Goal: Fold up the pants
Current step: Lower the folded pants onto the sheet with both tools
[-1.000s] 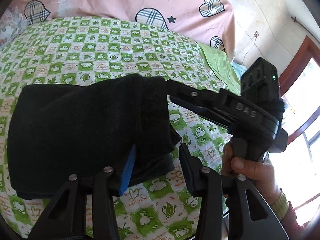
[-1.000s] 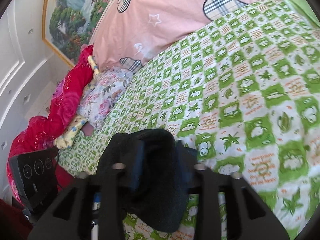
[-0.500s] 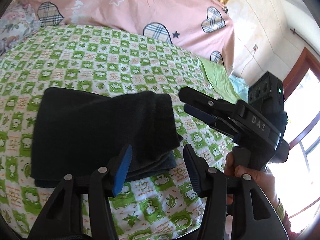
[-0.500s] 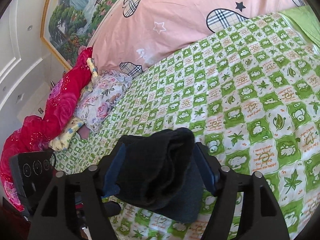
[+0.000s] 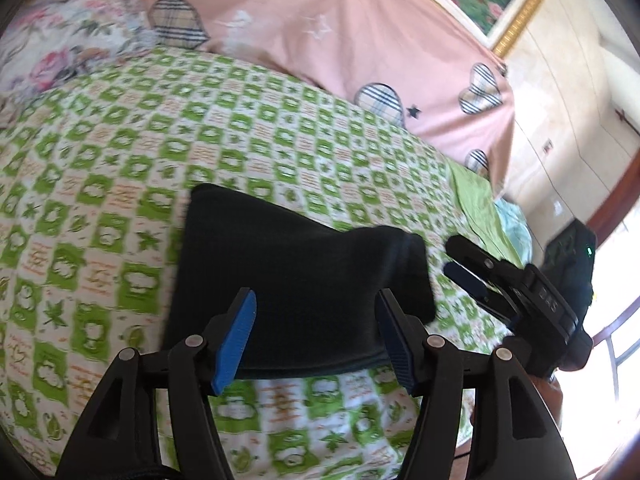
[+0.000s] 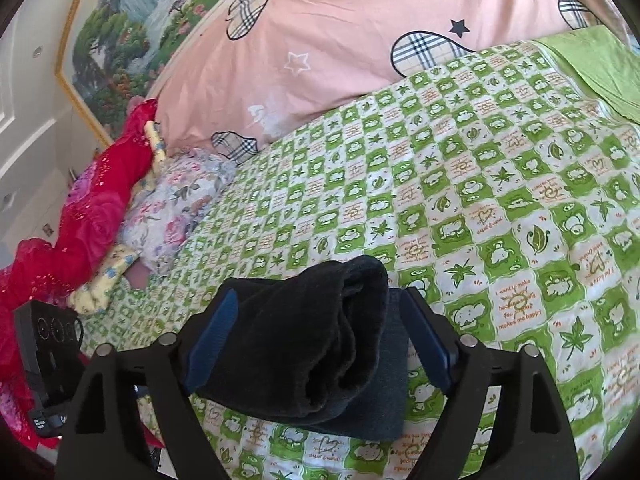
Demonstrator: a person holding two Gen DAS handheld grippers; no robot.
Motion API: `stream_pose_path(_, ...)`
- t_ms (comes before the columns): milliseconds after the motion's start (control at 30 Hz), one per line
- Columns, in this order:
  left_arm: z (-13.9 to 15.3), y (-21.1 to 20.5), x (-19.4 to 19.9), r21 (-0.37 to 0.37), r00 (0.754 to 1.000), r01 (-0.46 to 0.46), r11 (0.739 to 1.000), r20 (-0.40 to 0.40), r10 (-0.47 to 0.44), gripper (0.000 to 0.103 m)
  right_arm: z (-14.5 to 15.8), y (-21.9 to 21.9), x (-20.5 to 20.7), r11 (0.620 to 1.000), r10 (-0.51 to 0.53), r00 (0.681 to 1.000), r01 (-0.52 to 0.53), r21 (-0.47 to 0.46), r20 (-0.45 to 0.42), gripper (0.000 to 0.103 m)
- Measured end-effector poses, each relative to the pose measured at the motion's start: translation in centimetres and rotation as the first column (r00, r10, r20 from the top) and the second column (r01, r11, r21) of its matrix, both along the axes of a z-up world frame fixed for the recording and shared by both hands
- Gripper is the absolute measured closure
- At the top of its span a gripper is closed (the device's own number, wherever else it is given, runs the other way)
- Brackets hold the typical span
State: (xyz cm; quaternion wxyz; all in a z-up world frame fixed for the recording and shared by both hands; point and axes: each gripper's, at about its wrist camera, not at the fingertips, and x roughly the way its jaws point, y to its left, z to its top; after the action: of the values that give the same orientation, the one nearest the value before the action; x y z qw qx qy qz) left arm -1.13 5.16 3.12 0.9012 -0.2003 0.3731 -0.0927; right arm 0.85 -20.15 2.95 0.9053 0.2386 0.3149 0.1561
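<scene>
the folded black pants [image 5: 296, 276] are lying on the green checked bedsheet [image 5: 120, 184]; the left hand-held gripper [image 5: 316, 336] and right hand-held gripper [image 6: 316, 340] are both hovering spread wide, gripping nothing.

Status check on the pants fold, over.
Left gripper open, right gripper open, neither gripping. Black pants folded on the green checkered bedspread. Nothing blocking.

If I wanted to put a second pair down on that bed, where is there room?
The green checked bedspread lies bare between the folded black pants and the pink pillow, and out toward the plain green sheet. It is crowded by the floral pillow and red blanket.
</scene>
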Motion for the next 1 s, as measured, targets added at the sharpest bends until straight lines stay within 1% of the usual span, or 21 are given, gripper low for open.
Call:
stream_pose_path(167,-0.6,2.7,0.2,-0.024,0.998,-0.063,0.998,-0.024,0.062,0.038,-0.2,1.4,0.5,1.0,-0.003,1.0,0.002,-0.03,-0.016,0.016)
stream_pose_path(367,-1.3,4.4,0.8,-0.043,0.995,-0.095,0.995,-0.048,0.093,0.036,-0.3,3.2,1.3,0.996,-0.009,0.999,0.006,-0.09,-0.032,0.016)
stream_pose_path(500,-1.7,4.9,1.4,-0.049,0.994,-0.099,0.994,-0.058,0.096,0.033,-0.7,3.5,1.6,0.993,-0.027,0.999,0.022,-0.115,-0.043,0.016)
stream_pose_path(800,-2.9,5.2,3.4,-0.048,0.992,-0.086,0.995,-0.098,0.081,0.032,-2.1,3.4,2.1,0.985,-0.059,0.995,0.045,-0.167,-0.083,0.016)
stream_pose_path(867,-3.3,5.3,3.9,-0.049,0.991,-0.081,0.996,-0.112,0.075,0.032,-2.6,3.4,2.1,0.98,-0.068,0.993,0.048,-0.191,-0.097,0.016)
stream_pose_path(1000,-4.2,5.3,4.7,-0.049,0.988,-0.074,0.996,-0.139,0.067,0.032,-3.8,3.3,1.9,0.96,-0.082,0.989,0.045,-0.276,-0.123,0.017)
